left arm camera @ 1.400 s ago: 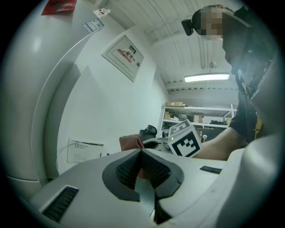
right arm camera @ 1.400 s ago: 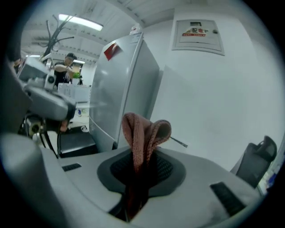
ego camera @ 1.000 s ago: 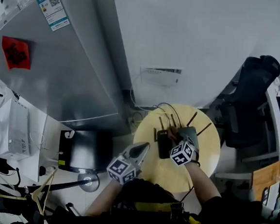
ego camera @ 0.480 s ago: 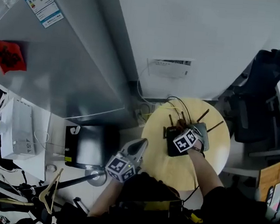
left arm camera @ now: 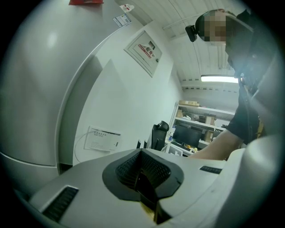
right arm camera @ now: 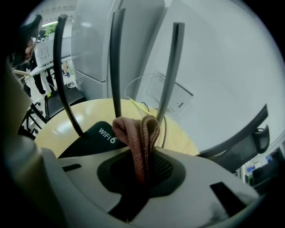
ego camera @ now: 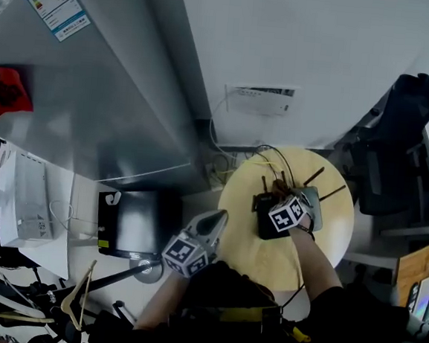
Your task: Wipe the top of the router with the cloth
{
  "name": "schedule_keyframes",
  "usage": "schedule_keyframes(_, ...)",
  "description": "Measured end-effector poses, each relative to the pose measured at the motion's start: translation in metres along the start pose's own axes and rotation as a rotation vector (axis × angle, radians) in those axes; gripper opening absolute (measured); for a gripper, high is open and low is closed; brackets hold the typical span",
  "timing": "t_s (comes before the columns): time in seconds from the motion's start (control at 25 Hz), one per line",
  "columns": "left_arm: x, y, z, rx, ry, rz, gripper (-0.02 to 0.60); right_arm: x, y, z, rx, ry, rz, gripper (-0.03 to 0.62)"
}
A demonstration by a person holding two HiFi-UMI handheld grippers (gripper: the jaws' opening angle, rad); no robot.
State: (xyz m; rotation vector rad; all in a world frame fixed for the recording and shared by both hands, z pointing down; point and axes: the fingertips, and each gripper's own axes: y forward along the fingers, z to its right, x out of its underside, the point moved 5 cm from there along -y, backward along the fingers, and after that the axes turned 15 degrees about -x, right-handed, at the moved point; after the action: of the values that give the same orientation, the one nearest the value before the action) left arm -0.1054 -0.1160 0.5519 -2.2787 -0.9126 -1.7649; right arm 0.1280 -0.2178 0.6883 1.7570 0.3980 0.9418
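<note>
A black router with several upright antennas lies on the round yellow table. In the right gripper view its top bears "WIFI 6", just beyond the jaws. My right gripper hovers over the router, shut on a folded reddish-brown cloth that sticks out past the jaws. My left gripper is held off the table's left edge, away from the router; its jaws are closed on nothing.
Cables trail off the table's far side toward a white wall box. A grey refrigerator stands at the left, a black office chair at the right. A black bin sits on the floor left of the table.
The right gripper with the cloth has shifted slightly right and farther across the router's top. The left gripper has stayed in place.
</note>
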Motion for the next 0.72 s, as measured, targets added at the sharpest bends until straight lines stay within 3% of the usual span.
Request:
schedule_keyframes(0.24,-0.001,0.005,0.009,0.021,0.000,0.009,-0.008,-0.004,-0.009,0.000,0.030,-0.021,0.080,0.063)
schedule_keyframes(0.72,-0.009,0.001,0.032,0.032,0.005,0.070,-0.008,-0.033,-0.061,-0.002,0.009,0.018,0.308,0.063)
